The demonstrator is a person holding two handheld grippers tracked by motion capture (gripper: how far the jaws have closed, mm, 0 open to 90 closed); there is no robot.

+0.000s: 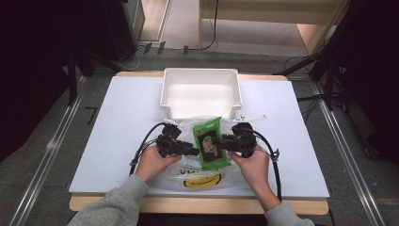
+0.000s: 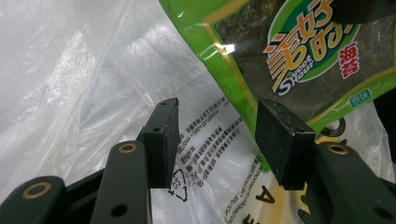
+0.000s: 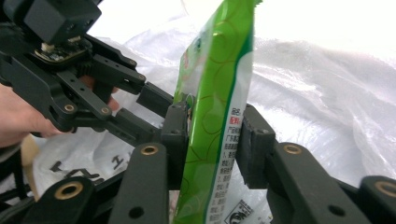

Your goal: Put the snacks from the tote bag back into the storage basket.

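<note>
A green seaweed snack packet is held just above a clear plastic bag with black print at the table's near middle. My right gripper comes in from the right and is shut on the packet's edge; in the right gripper view both pads press the packet, which stands edge-on between them. My left gripper sits at the packet's left side, open. In the left gripper view its jaws stand apart over the bag, with the packet's edge just beside one pad.
An empty white bin stands behind the bag at the table's far middle. The white table top stretches to both sides. Cables trail from both grippers toward the near edge. A yellow mark shows on the bag's near end.
</note>
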